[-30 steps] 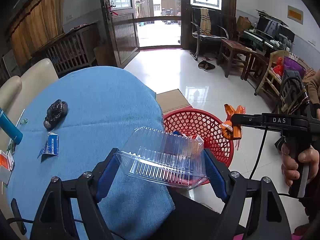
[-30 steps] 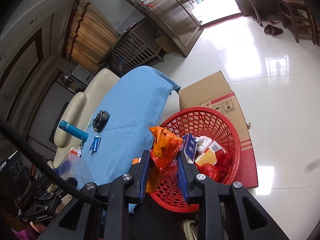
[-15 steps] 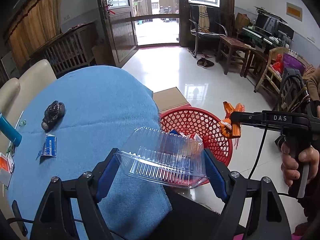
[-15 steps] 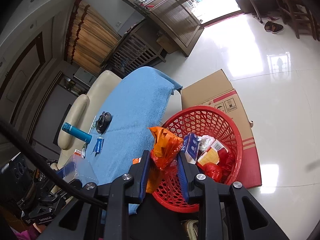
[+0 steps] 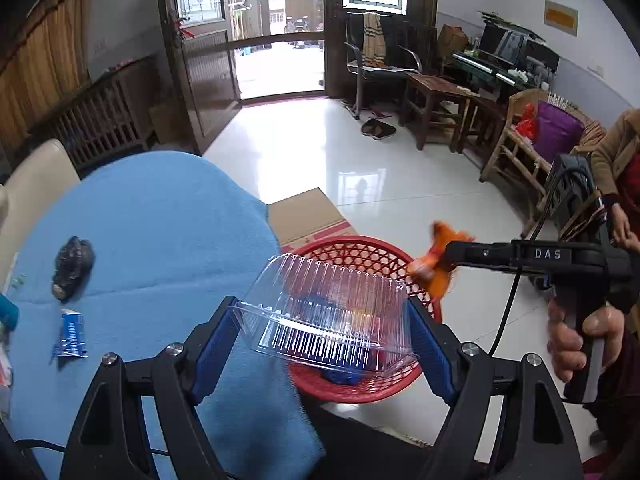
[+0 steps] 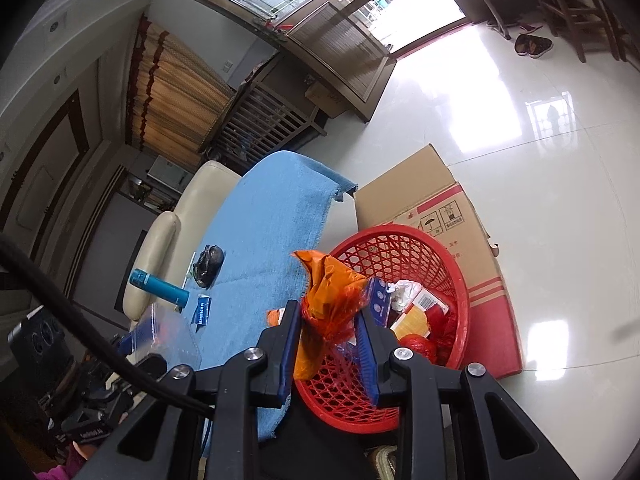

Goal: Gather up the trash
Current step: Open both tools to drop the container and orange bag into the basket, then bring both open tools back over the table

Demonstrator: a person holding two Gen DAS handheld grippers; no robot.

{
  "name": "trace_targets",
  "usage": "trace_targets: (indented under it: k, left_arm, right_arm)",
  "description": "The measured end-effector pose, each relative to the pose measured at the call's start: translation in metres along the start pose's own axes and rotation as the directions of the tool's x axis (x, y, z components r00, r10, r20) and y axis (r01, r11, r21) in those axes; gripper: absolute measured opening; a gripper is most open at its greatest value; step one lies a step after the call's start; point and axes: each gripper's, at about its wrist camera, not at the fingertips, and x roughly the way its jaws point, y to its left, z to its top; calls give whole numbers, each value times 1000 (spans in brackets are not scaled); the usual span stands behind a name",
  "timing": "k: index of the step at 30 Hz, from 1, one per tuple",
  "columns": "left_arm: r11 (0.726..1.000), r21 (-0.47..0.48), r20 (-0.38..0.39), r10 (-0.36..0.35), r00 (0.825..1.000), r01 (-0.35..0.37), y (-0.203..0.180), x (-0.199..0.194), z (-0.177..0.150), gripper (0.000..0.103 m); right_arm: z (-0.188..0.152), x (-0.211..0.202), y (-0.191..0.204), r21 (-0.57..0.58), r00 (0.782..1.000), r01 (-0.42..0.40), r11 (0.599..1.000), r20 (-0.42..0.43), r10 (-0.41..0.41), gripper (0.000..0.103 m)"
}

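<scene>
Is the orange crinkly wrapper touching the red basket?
Cannot tell. In the right wrist view the orange crinkly plastic wrapper, held in the right gripper, overlaps the red plastic mesh basket, hiding any gap. The left wrist view is blurred there.

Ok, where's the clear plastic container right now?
The clear plastic container is clamped in the left gripper, held over the near rim of the red basket, just past the blue tablecloth edge.

Red basket [image 6: 452,280] mouth lies open above, trash [image 6: 416,304] heaped inside.
</scene>
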Motion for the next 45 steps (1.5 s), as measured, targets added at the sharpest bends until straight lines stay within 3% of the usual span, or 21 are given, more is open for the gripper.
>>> trace_targets:
  k: [11,17,21,33,40,42,45]
  left_arm:
    - [998,46,-68,-30,997,33,-15,45,1,84]
    - [995,84,-90,-47,995,54,-21,52,4,84]
    - [997,55,-89,-49,995,54,-14,50,5,85]
    - [995,-18,-3,-95,995,95,-7,34,18,85]
    - [989,-35,75,-142,987,145,-2,15,22,87]
    - [987,-38,79,-152,985,156,-1,14,21,87]
    - [986,-46,82,-154,985,158,4,13,18,87]
  right_arm:
    - [-1,5,-12,28,1000,18,999,-13,-17,30]
    - [-3,10,-13,32,999,30,999,-27,-29,31]
    - [-4,11,-9,16,999,42,999,-27,-42,31]
    - [-9,27,8,-6,996,58,998,-73,-58,31]
    - [-10,30,17,-12,993,97,995,-68,-98,31]
    - [-9,30,16,-1,992,109,994,-62,-108,36]
    - [-7,24,16,18,992,119,993,-34,-118,62]
